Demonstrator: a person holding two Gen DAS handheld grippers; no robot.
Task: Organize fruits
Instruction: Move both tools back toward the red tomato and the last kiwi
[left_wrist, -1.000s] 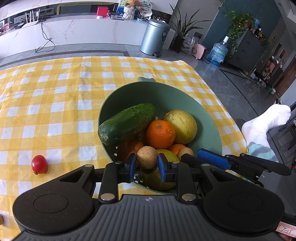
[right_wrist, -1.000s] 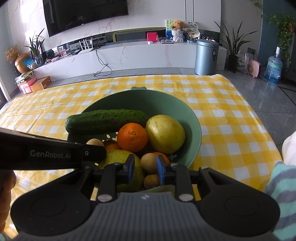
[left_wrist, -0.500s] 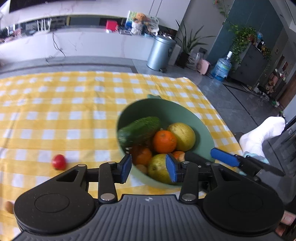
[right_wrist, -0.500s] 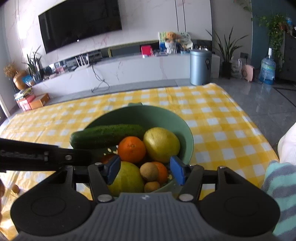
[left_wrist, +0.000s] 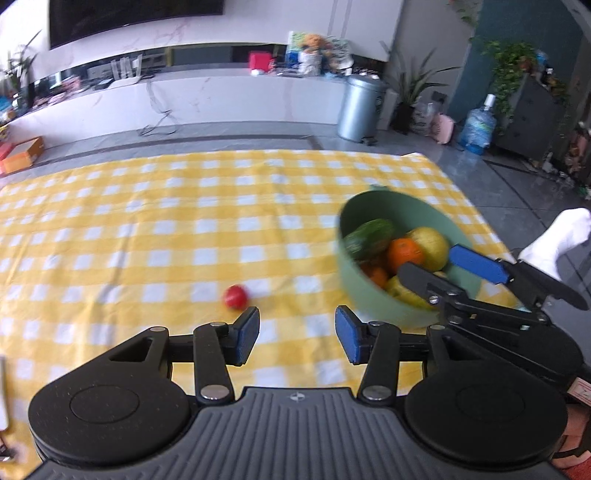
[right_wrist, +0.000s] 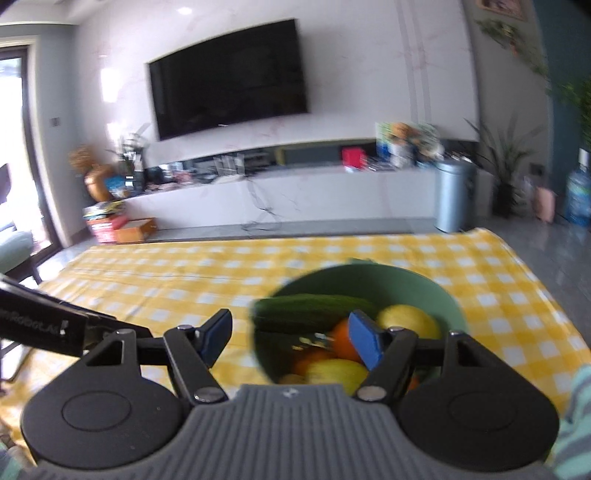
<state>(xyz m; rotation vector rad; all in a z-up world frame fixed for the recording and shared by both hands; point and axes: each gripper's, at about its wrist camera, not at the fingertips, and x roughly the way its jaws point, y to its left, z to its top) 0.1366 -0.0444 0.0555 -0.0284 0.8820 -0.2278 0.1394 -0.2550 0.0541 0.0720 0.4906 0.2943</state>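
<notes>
Left wrist view showed a wide yellow-and-white checked tablecloth (left_wrist: 155, 236) spread over the table, reaching nearly to the far floor. Toward its right side stood a round pale green bowl (left_wrist: 365, 291), blurred by motion, holding a dark green cucumber (left_wrist: 369, 238) laid against the left wall, a pale yellow-green round fruit (left_wrist: 430, 246) at the back right, a bright orange (left_wrist: 404, 253) between them, and further orange and yellow-green fruit underneath that could not be told apart.

Over the bowl's right half reached the right gripper (left_wrist: 448, 266), black with blue pads; its jaws were opening and nothing lay between them.

Near the bottom of that view the left gripper (left_wrist: 297, 332) hung over bare cloth to the left of the bowl, its blue pads standing apart and spreading further, with only tablecloth showing in the gap.

A small red tomato (left_wrist: 235, 296) lay alone on the cloth, well left of the bowl and just beyond the left gripper's left fingertip (left_wrist: 248, 326).

Right wrist view gave the same bowl (right_wrist: 391, 280) from the front, with the cucumber (right_wrist: 314, 317) across its rear and the yellow-green fruit (right_wrist: 408, 321) beside it. The right gripper's (right_wrist: 290, 341) fingers framed the bowl's left half without pressing on any fruit.
</notes>
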